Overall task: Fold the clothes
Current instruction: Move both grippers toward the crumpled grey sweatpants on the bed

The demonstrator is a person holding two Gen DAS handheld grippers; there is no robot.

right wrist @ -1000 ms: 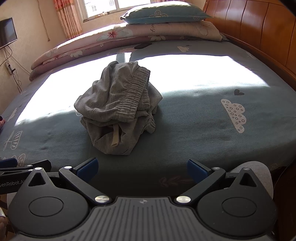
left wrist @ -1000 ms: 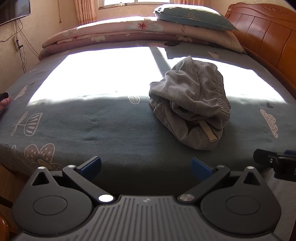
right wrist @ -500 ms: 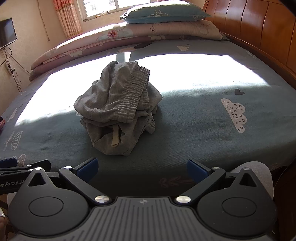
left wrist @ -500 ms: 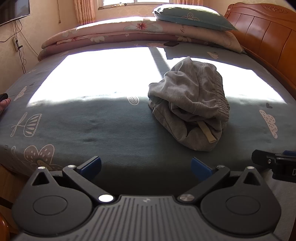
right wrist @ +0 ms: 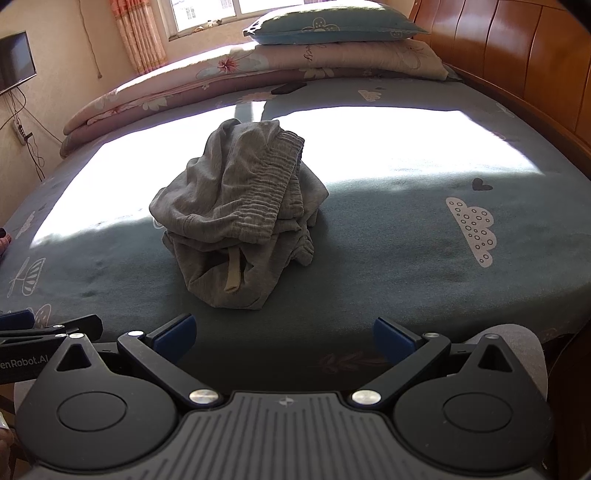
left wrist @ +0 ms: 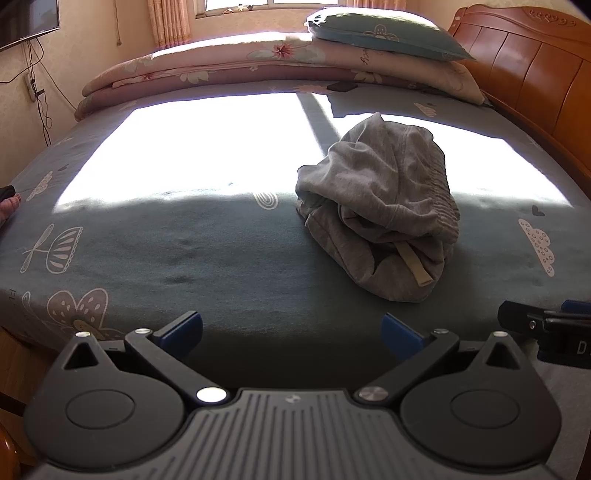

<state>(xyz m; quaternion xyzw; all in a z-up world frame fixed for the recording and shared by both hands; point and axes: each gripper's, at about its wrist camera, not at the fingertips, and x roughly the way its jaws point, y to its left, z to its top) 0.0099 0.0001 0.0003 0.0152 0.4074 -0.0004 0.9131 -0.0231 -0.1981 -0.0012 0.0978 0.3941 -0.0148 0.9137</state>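
A crumpled grey garment (left wrist: 380, 206) with an elastic waistband and a beige drawstring lies heaped on the blue-green bedsheet (left wrist: 184, 251). The right wrist view shows the same heap (right wrist: 240, 218) left of centre. My left gripper (left wrist: 291, 330) is open and empty at the near edge of the bed, short of the garment and to its left. My right gripper (right wrist: 284, 332) is also open and empty, short of the heap and slightly to its right. Each gripper's side shows at the edge of the other's view.
Folded floral quilts (left wrist: 229, 70) and a teal pillow (left wrist: 384, 33) lie along the far side of the bed. A wooden headboard (right wrist: 517, 62) runs down the right. A small dark object (left wrist: 341, 86) rests near the quilts. Bright sunlight covers the middle of the sheet.
Both views have crept slightly forward and the garment sits a touch higher in frame. The grippers stay open and the garment has not moved.
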